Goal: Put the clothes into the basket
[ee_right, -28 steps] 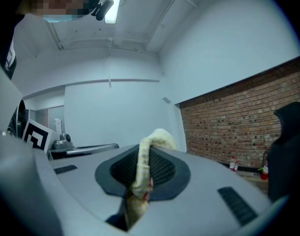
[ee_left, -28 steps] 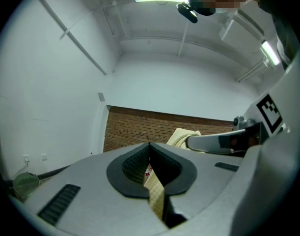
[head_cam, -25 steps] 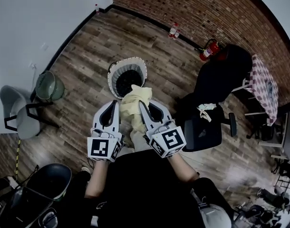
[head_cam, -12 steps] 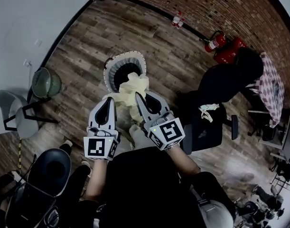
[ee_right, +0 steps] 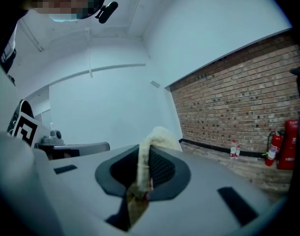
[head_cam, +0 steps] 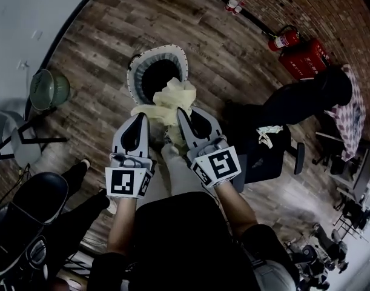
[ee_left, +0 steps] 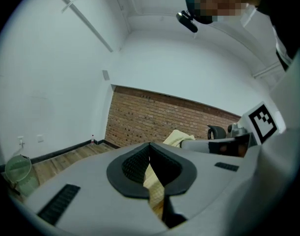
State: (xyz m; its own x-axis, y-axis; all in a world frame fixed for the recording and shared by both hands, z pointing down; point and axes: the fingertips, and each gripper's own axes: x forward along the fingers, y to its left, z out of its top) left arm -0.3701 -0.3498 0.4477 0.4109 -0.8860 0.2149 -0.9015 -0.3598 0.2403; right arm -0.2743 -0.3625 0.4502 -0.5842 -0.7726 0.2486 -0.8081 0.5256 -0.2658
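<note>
**A:** what's diff vs a sec ago?

**B:** cloth (head_cam: pixel 170 97) is closer in. It now hangs over the near rim of the basket (head_cam: pixel 134 71); b4 it was short of it. L gripper (head_cam: pixel 140 119) & R gripper (head_cam: pixel 183 113) are each clamped on a fold of it, jaws nearly together.

**A:** so drop time?

**B:** prob soon imo. Needs to go a bit further over the opening, then let go.
</note>
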